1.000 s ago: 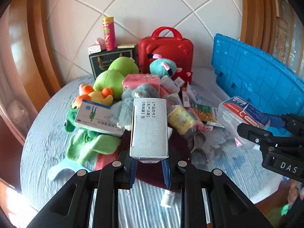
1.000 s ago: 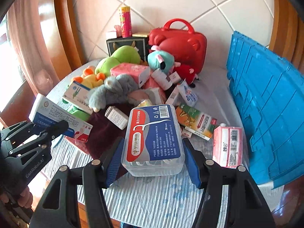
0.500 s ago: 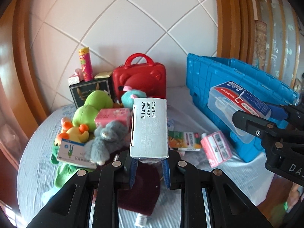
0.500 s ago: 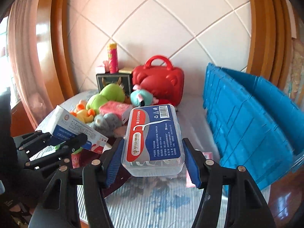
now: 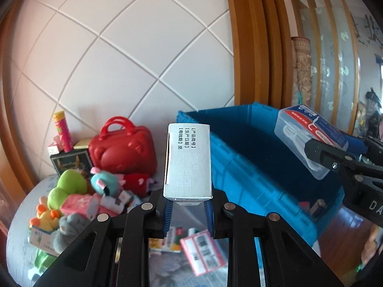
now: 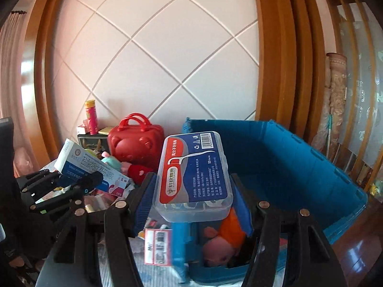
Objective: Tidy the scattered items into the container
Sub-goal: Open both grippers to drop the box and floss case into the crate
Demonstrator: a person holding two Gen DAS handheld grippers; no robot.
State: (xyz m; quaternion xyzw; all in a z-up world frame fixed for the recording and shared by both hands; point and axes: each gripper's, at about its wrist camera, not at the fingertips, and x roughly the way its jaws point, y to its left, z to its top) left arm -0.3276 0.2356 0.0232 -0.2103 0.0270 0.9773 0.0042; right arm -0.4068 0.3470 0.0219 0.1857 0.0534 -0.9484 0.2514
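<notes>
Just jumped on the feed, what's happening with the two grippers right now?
A person is tidying with a gripper in each hand. The left gripper is shut on a white medicine box, and the right gripper is shut on a clear plastic floss-pick case. Both are raised at the open blue crate, which already has some things inside. Neither item is released yet. Plush toys, a red toy suitcase and small boxes wait on the table.
</notes>
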